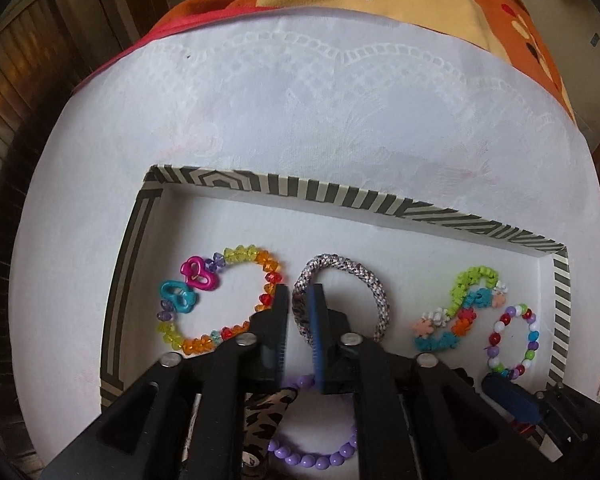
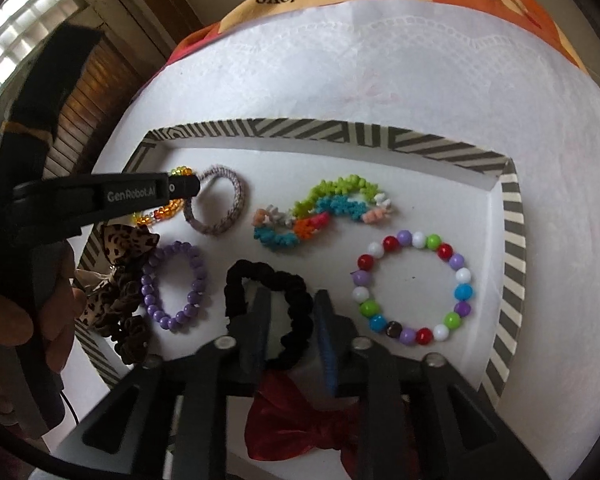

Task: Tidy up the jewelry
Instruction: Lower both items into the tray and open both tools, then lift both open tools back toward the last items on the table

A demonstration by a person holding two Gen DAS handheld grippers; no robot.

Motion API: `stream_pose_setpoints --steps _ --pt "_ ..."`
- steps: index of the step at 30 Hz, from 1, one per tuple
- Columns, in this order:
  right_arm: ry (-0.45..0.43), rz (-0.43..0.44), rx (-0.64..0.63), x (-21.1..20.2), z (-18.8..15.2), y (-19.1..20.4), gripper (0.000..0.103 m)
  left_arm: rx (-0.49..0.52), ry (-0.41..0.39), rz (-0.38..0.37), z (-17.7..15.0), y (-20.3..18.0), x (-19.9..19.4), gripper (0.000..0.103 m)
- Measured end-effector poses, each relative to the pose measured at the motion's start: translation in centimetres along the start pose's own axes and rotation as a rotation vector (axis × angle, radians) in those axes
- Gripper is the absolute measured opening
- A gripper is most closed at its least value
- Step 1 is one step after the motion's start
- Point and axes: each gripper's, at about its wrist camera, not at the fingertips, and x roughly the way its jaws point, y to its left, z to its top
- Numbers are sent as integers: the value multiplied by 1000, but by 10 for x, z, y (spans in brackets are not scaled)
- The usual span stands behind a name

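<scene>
So the striped tray (image 2: 510,240) sits on a white lace cloth (image 1: 300,112), and pretty much all the jewelry is laid out inside it. The left gripper (image 1: 300,292) is clamped on the near-left side of the woven speckled bracelet (image 1: 376,292), which lies in the middle of the tray. Just left of it is the faceted rainbow bracelet (image 1: 236,256) with pink and teal heart charms. The right gripper (image 2: 290,300) hangs with its jaws parted, straddling the black scrunchie (image 2: 296,284), not squeezing it. Right of that is a big multicolor bead bracelet (image 2: 462,276); left is a purple bead bracelet (image 2: 150,300) and a leopard scrunchie (image 2: 120,244).
</scene>
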Motion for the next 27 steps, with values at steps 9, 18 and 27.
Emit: stream_pose_setpoints --steps 9,18,27 --pt "-56 -11 -3 -34 -7 0 33 -2 -22 -10 -13 4 -21 18" --pt "-96 -41 -40 -75 -25 14 41 42 -75 23 -42 6 -74 18" --pt "-118 -62 -84 -112 -60 35 47 76 -127 52 -94 9 -127 18"
